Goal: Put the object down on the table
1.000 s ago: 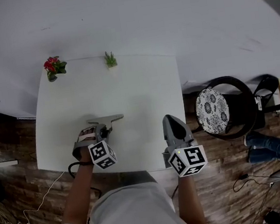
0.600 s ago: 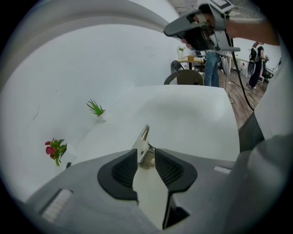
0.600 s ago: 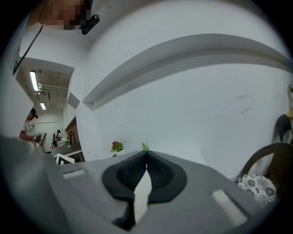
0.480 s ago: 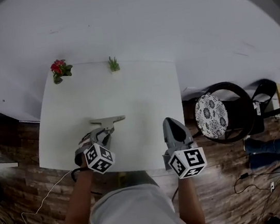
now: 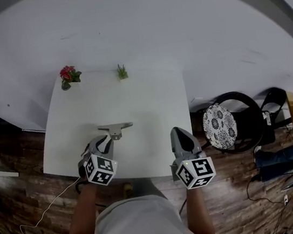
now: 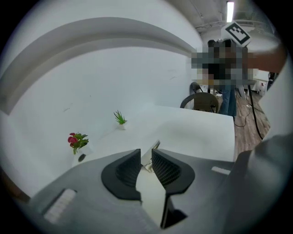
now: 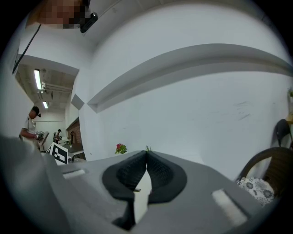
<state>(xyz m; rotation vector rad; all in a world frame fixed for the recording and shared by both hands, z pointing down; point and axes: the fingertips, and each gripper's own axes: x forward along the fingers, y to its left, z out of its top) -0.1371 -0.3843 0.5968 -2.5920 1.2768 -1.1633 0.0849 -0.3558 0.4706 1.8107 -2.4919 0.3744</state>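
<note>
Grey object (image 5: 116, 128) is seen flat on the table (image 5: 150, 102), its bar lying 9-to-3, at 1 o'clock just beyond the nearer left gripper (image 5: 105, 142), whose empty jaws are closing; the right gripper (image 5: 178, 132) is clenched on nothing.

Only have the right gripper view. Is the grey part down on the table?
Observer: Yes. Head view shows the grey part lying flat on the table, just ahead of the left gripper.
Operator: Left gripping it?
Observer: No. Its jaws stand apart, closing; the part's end shows in the gap at their tips, unpinched.
Operator: Where's right?
Observer: The right gripper sits over the table's near right edge, clear of the part.
</note>
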